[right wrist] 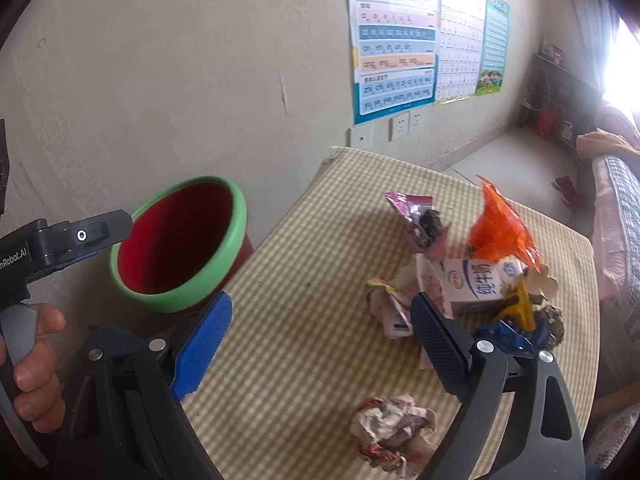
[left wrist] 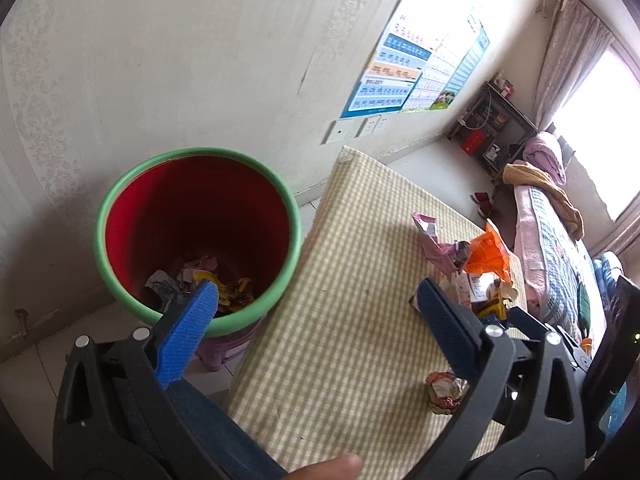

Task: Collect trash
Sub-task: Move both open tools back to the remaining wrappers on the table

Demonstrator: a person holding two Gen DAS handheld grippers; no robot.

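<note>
A red bin with a green rim (left wrist: 198, 232) (right wrist: 180, 244) stands beside the checked table (left wrist: 352, 320) (right wrist: 320, 340) and holds several wrappers at its bottom. My left gripper (left wrist: 316, 300) is open and empty, its left finger over the bin's near rim. My right gripper (right wrist: 320, 316) is open and empty above the table. A heap of trash lies at the table's right: an orange bag (right wrist: 500, 224), a milk carton (right wrist: 476, 284), a pink wrapper (right wrist: 416, 220). A crumpled paper ball (right wrist: 392, 432) (left wrist: 444, 392) lies nearer.
A hand (right wrist: 36, 364) holds the left gripper's handle at the left of the right wrist view. Posters (right wrist: 396, 36) and sockets hang on the wall behind the table. A bed (left wrist: 552, 248) with blankets runs along the right, with a dark shelf beyond it.
</note>
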